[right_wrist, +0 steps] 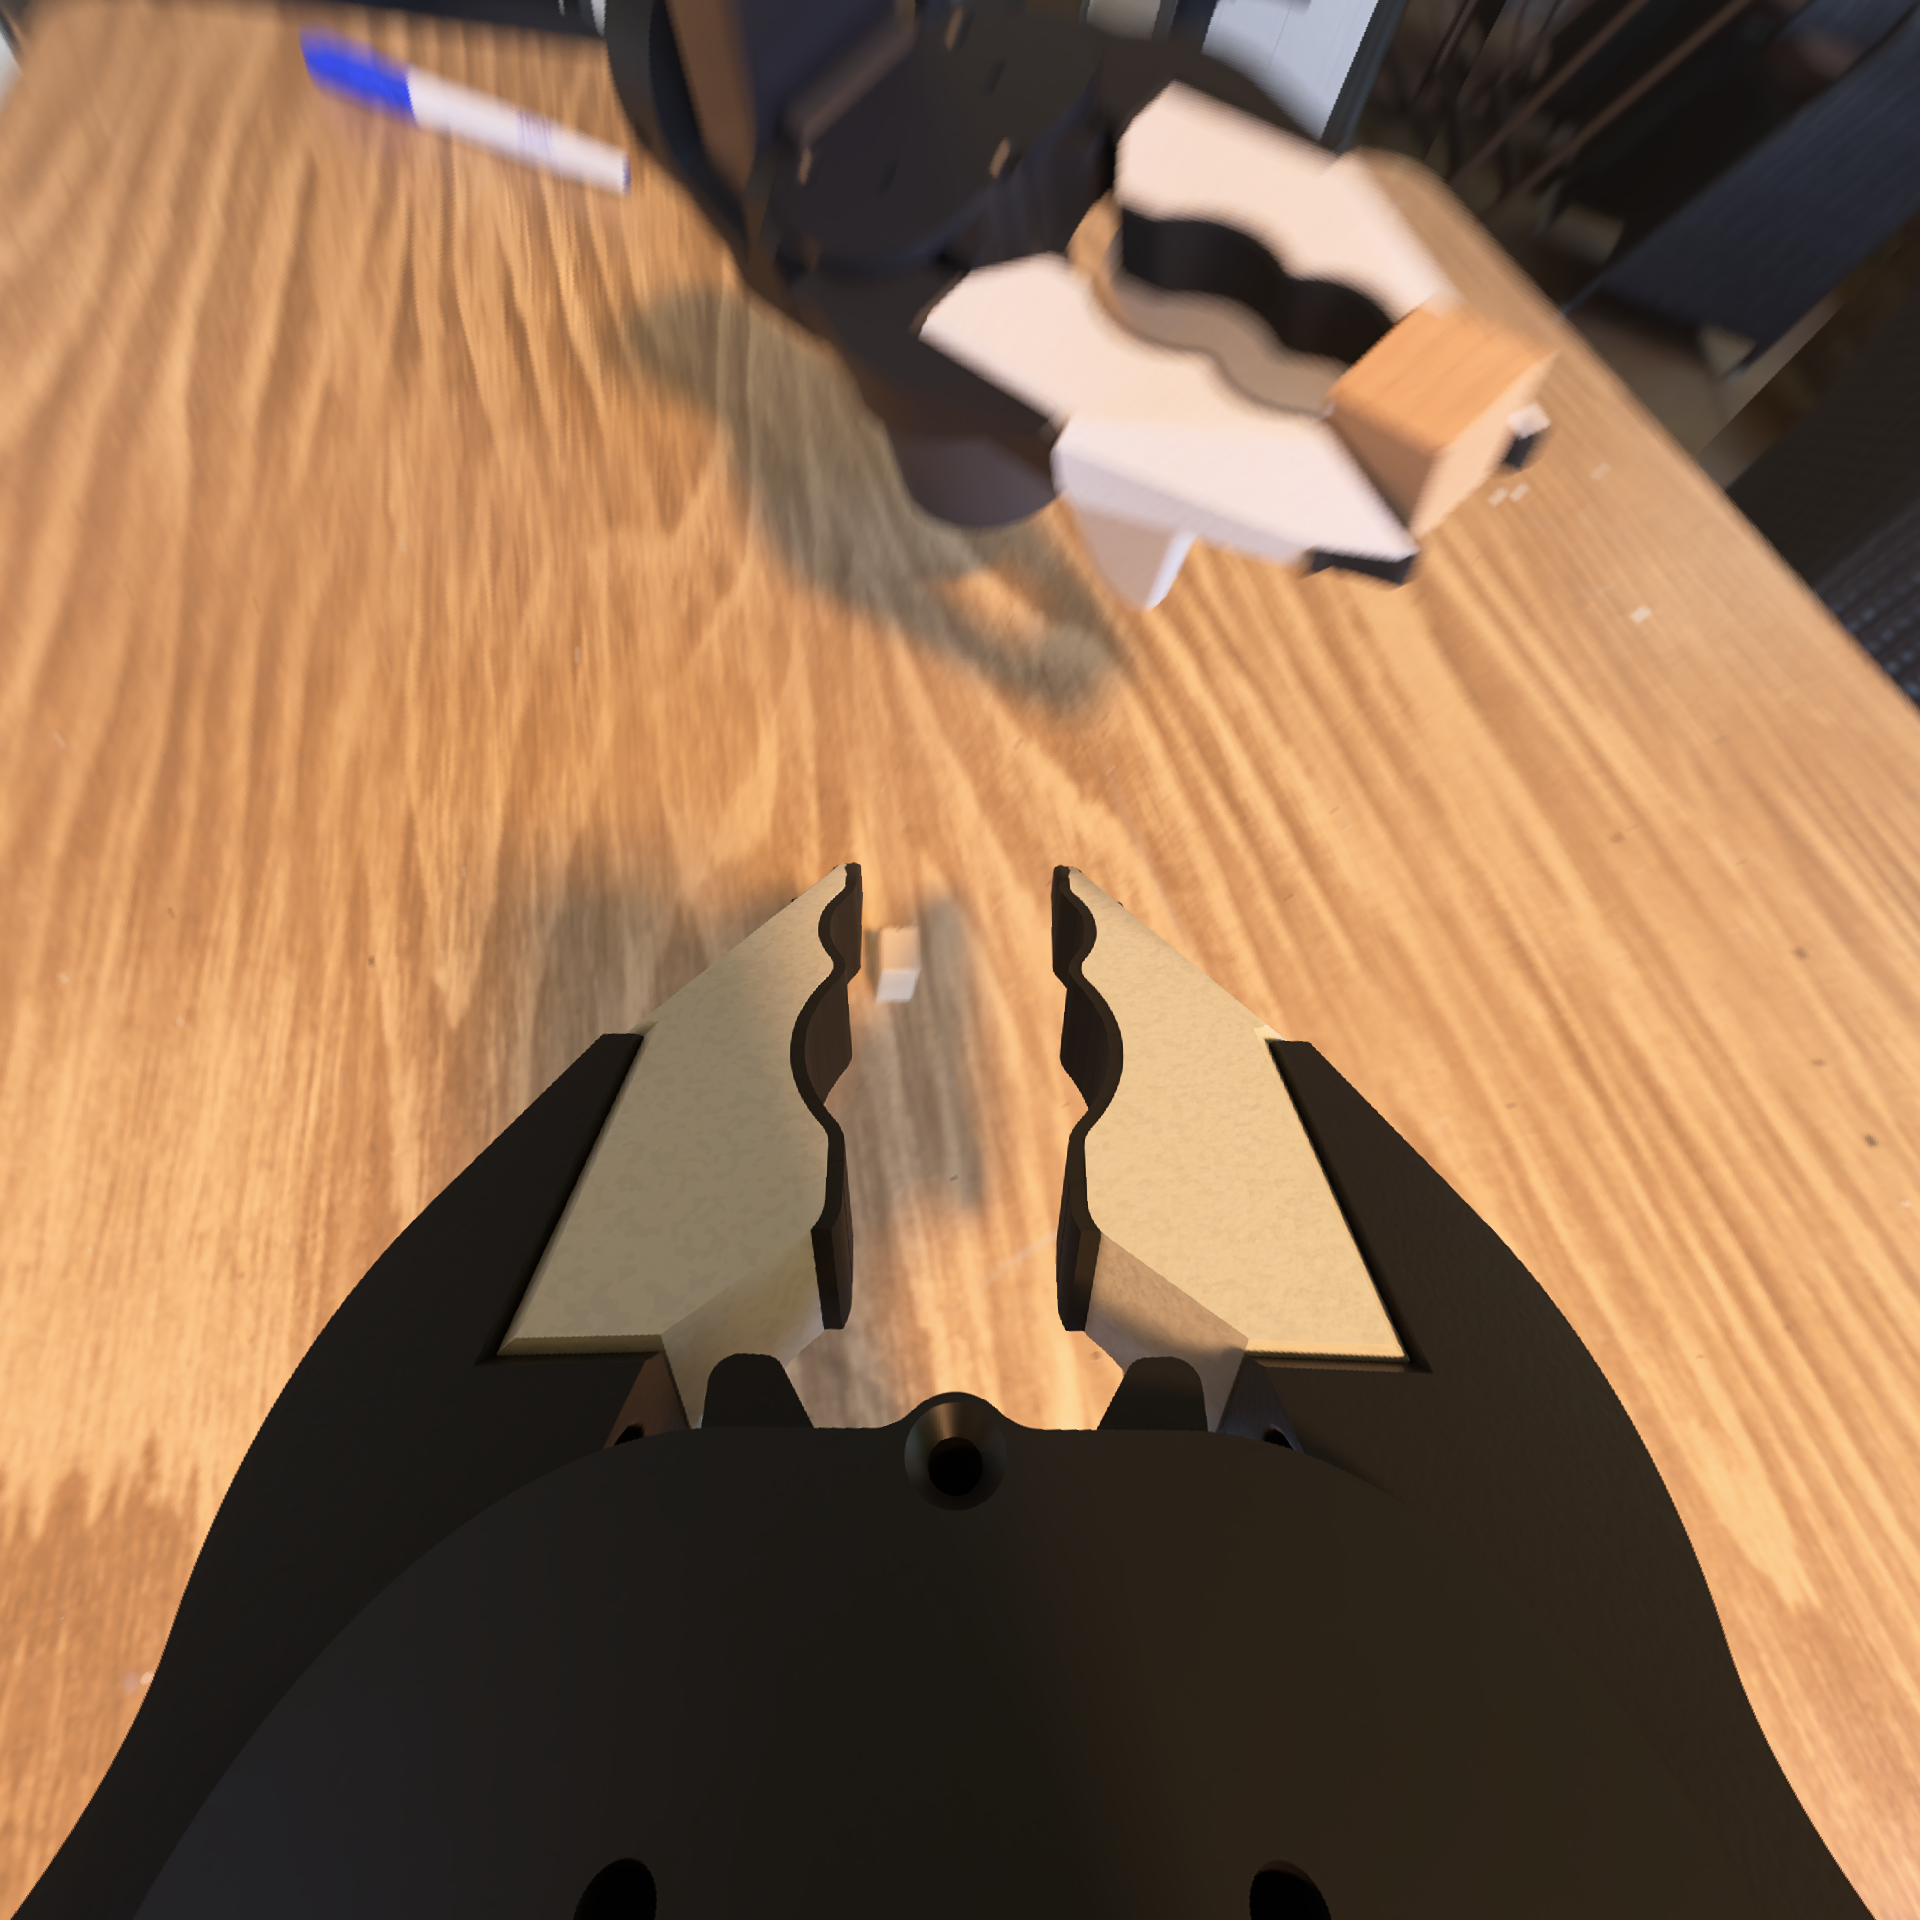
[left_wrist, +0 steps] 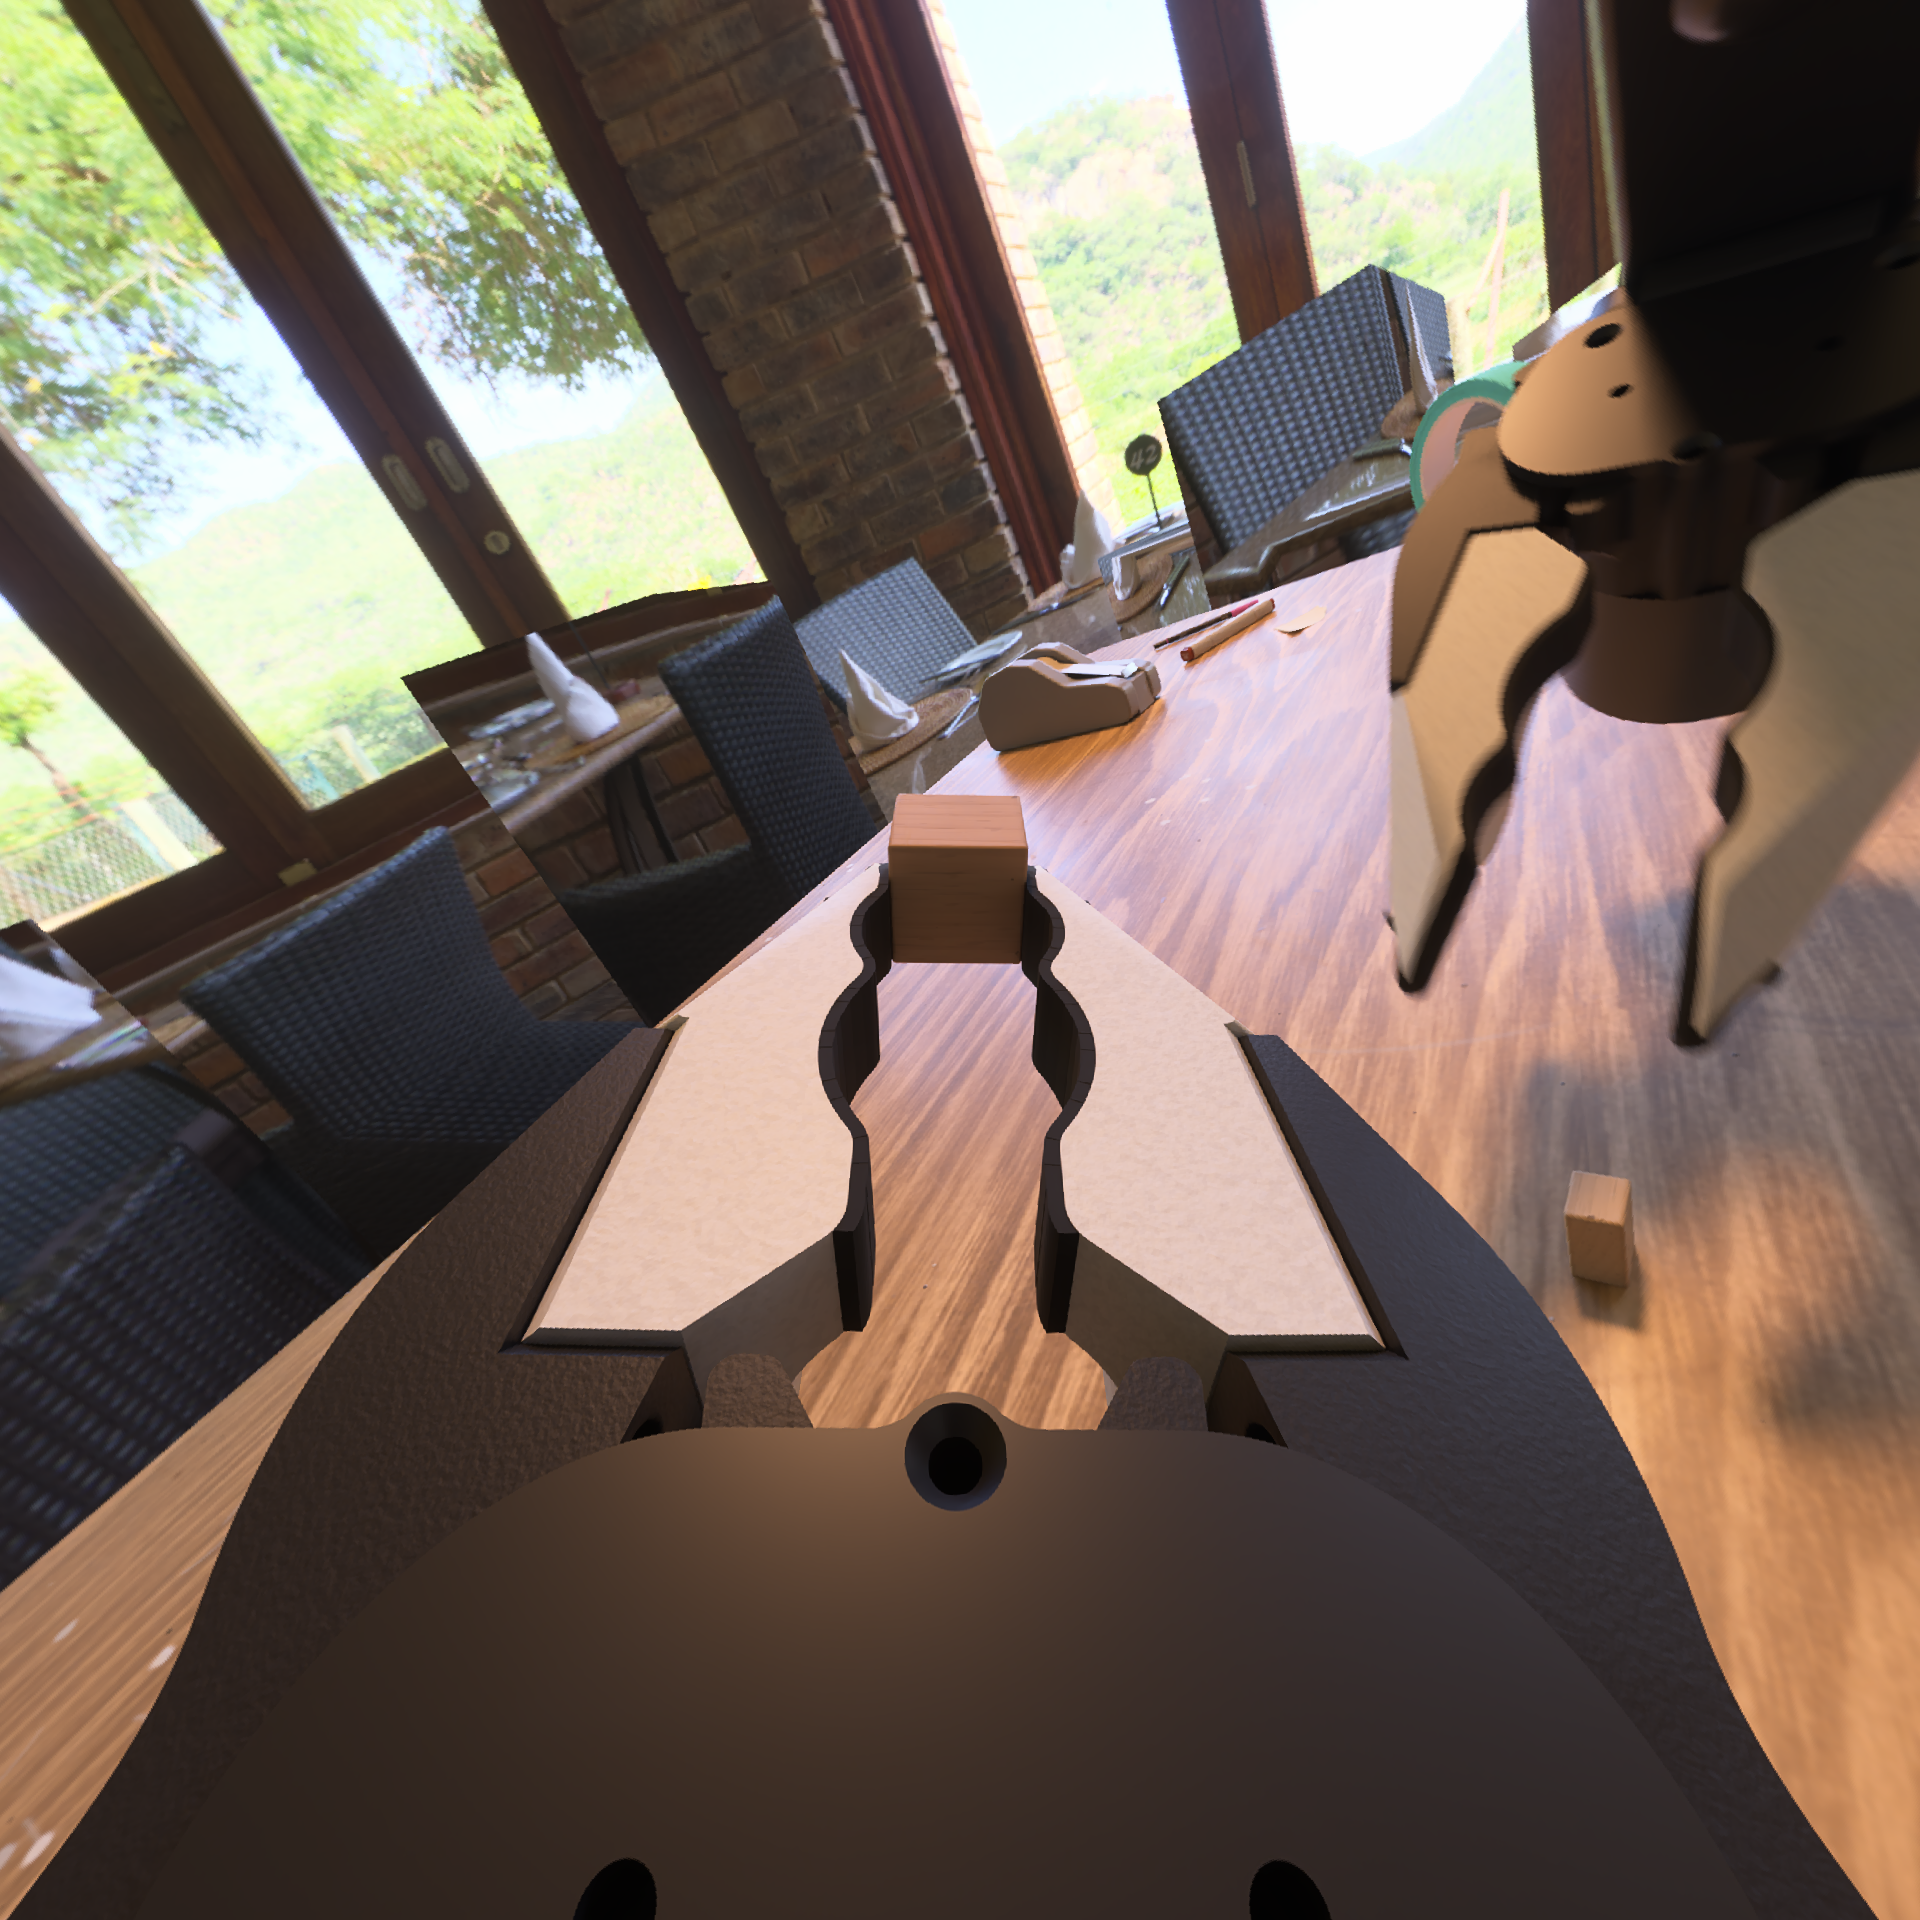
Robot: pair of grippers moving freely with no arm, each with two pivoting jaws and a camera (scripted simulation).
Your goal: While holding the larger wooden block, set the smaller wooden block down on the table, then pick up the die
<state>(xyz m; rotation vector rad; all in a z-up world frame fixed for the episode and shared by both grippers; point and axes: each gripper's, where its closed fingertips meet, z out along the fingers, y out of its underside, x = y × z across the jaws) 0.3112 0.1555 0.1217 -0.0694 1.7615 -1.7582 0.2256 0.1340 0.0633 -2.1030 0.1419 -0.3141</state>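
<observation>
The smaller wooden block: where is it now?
In the left wrist view, the smaller wooden block sits on the table at right, below the open right hand-held gripper.

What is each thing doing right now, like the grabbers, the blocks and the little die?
left gripper: shut on the larger wooden block, held above the table.
right gripper: open, empty, above the table.
smaller wooden block: resting on the table, free.
die: on the table, seen between the right gripper's fingers, not gripped.
pen: lying flat.
</observation>
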